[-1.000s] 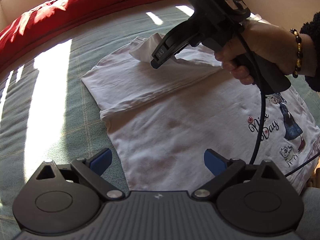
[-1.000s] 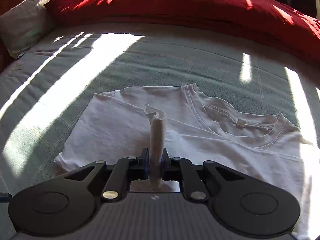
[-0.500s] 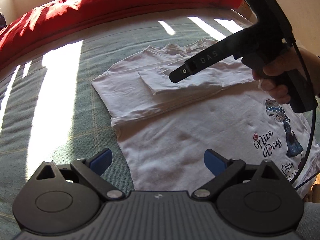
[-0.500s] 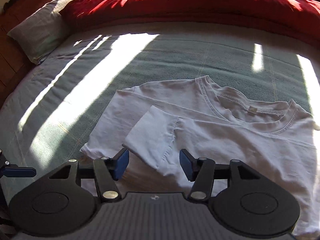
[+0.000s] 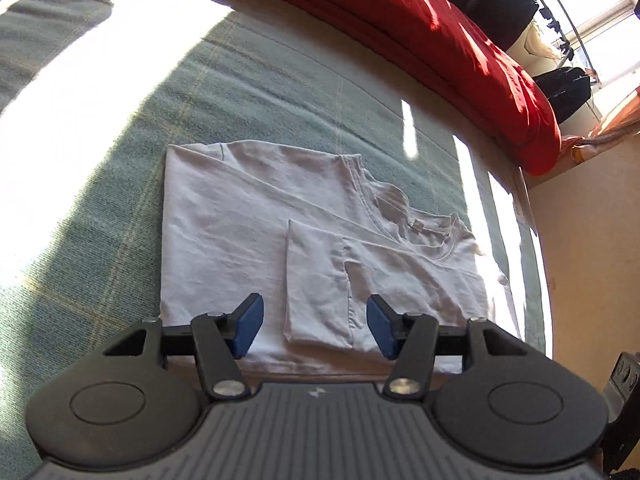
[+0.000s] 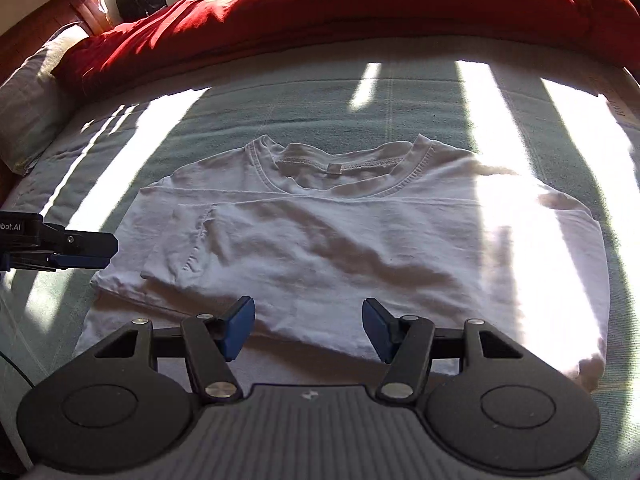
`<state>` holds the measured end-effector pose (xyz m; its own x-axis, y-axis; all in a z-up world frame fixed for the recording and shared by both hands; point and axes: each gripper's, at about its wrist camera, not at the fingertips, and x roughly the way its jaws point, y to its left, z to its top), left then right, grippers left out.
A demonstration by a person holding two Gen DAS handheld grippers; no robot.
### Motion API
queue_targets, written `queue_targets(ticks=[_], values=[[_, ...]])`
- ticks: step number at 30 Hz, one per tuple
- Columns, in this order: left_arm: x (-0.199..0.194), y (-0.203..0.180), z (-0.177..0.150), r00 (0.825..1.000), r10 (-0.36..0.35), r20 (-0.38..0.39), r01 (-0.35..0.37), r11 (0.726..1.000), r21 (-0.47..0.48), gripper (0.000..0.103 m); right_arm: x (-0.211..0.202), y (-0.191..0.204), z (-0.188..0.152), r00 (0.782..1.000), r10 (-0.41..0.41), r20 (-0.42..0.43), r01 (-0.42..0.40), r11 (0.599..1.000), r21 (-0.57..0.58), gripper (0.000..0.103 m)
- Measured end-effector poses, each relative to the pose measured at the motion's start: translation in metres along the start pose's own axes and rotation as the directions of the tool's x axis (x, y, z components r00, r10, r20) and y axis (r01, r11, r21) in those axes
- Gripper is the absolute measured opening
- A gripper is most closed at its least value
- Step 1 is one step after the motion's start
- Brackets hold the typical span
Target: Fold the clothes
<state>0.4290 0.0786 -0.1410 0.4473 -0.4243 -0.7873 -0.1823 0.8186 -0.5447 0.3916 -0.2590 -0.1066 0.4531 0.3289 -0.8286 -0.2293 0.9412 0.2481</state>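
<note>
A white T-shirt [image 5: 240, 240] [image 6: 360, 240] lies flat on the green bed cover, neck opening toward the red duvet. Its left side and sleeve [image 5: 316, 288] [image 6: 188, 240] are folded in over the body. My left gripper [image 5: 314, 328] hovers open just above the folded sleeve with nothing between its blue pads. In the right wrist view the left gripper [image 6: 80, 250] shows from the side at the shirt's left edge. My right gripper [image 6: 308, 330] is open over the middle of the shirt's near part, empty.
A red duvet [image 6: 360, 12] runs along the far side of the bed. A grey pillow [image 6: 28, 96] lies at the far left. The green cover [image 5: 120, 160] has bright sun stripes. A wall [image 5: 592, 240] bounds the bed on the right of the left wrist view.
The right gripper let go of the sleeve, which now lies flat on the shirt, and drew back toward the shirt's middle. The left gripper swung round over the folded sleeve.
</note>
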Motion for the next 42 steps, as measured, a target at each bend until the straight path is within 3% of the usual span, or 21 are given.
queue_targets(ticks=[2,5,12,17,18,19,20,21,23,25,30,36,38,39,41,42], values=[[0.018,0.009,0.006,0.999,0.009,-0.032,-0.011,0.999,-0.052,0.056,-0.006,-0.009,-0.007,1.0,-0.011,0.003,0.011,1.0,0.025,0.064],[0.032,0.009,0.009,0.999,0.018,-0.043,-0.02,0.998,-0.055,0.056,-0.015,-0.023,-0.015,1.0,-0.017,0.01,0.016,0.998,0.054,0.064],[0.054,-0.012,0.029,0.999,0.029,-0.042,-0.028,0.999,0.032,0.057,-0.024,-0.049,-0.031,0.999,-0.043,0.005,0.042,0.993,0.111,0.064],[0.051,-0.017,0.026,0.998,0.047,-0.046,-0.044,0.998,0.054,0.055,-0.036,-0.058,-0.043,0.999,-0.041,0.006,0.04,0.989,0.146,0.064],[0.05,-0.018,0.024,0.997,0.056,-0.044,-0.054,0.997,0.059,0.053,-0.039,-0.059,-0.047,0.999,-0.041,0.004,0.04,0.988,0.15,0.064],[0.049,-0.02,0.022,0.996,0.077,-0.039,-0.074,0.994,0.077,0.043,-0.041,-0.06,-0.051,0.999,-0.05,0.0,0.049,0.987,0.151,0.064],[0.049,-0.023,0.021,0.994,0.102,-0.035,-0.098,0.99,0.097,0.025,-0.044,-0.061,-0.056,0.998,-0.061,-0.006,0.061,0.987,0.151,0.064],[0.049,-0.027,0.019,0.991,0.134,-0.025,-0.13,0.983,0.126,0.015,-0.046,-0.063,-0.06,0.997,-0.076,-0.01,0.076,0.985,0.153,0.064],[0.045,-0.039,0.016,0.98,0.197,0.026,-0.198,0.96,0.197,0.007,-0.052,-0.068,-0.067,0.993,-0.118,-0.014,0.118,0.98,0.161,0.064],[0.043,-0.048,0.014,0.965,0.253,0.068,-0.262,0.932,0.251,0.003,-0.058,-0.074,-0.071,0.982,-0.189,-0.009,0.188,0.969,0.16,0.064],[0.042,-0.043,0.017,0.948,0.309,0.08,-0.319,0.917,0.237,0.003,-0.059,-0.092,-0.072,0.934,-0.356,0.024,0.351,0.928,0.125,0.064],[0.031,-0.05,0.014,0.95,0.295,0.1,-0.311,0.925,0.219,0.003,-0.036,-0.097,-0.062,0.892,-0.443,0.087,0.447,0.894,-0.024,0.064],[0.027,-0.065,0.011,0.958,0.268,0.106,-0.287,0.923,0.258,0.003,-0.028,-0.099,-0.058,0.876,-0.469,0.111,0.478,0.876,-0.072,0.059],[0.026,-0.075,0.01,0.962,0.251,0.104,-0.27,0.92,0.285,0.003,-0.027,-0.1,-0.057,0.876,-0.467,0.119,0.477,0.875,-0.084,0.054],[0.032,-0.101,0.005,0.973,0.216,0.087,-0.233,0.902,0.365,0.003,-0.028,-0.102,-0.056,0.885,-0.45,0.123,0.462,0.881,-0.104,0.034],[0.036,-0.115,0.002,0.977,0.197,0.076,-0.211,0.891,0.402,0.003,-0.029,-0.103,-0.057,0.887,-0.444,0.126,0.458,0.882,-0.114,0.032]])
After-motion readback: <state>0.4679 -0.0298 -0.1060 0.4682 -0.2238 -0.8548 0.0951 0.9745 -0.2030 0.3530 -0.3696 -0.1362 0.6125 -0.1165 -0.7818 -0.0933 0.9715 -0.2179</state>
